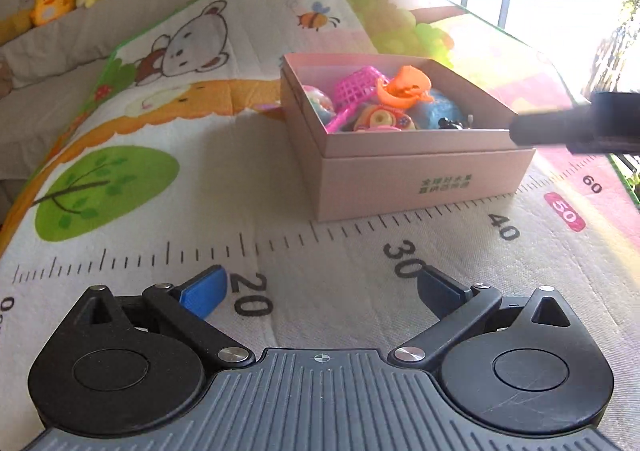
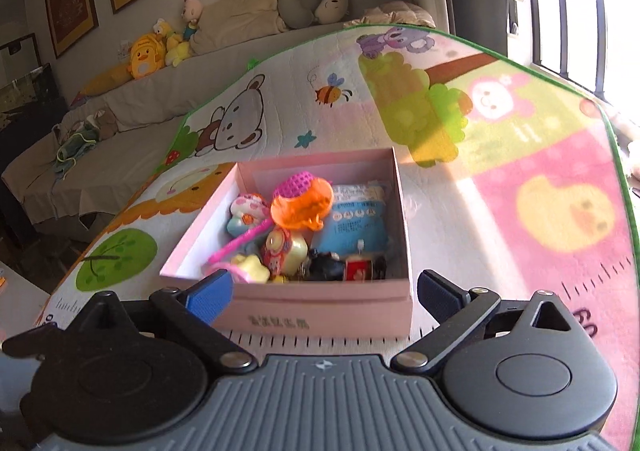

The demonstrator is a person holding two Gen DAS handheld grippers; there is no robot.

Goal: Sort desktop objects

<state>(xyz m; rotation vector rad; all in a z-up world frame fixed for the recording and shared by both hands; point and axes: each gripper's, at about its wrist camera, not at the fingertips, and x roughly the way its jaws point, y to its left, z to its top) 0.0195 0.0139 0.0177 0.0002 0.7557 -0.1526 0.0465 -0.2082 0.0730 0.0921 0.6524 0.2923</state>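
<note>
A pink cardboard box stands on the cartoon play mat; it also shows in the right wrist view. It holds several toys: an orange plastic toy, a pink net scoop, a blue packet, a yellow toy and a black figure. My left gripper is open and empty, low over the mat in front of the box. My right gripper is open and empty, just before the box's near wall. Its dark body shows at the right edge of the left wrist view.
The play mat has a printed ruler along its near edge and a green border. A sofa with plush toys and cushions runs behind it. Bright windows are at the right. A mat edge drops off at the left.
</note>
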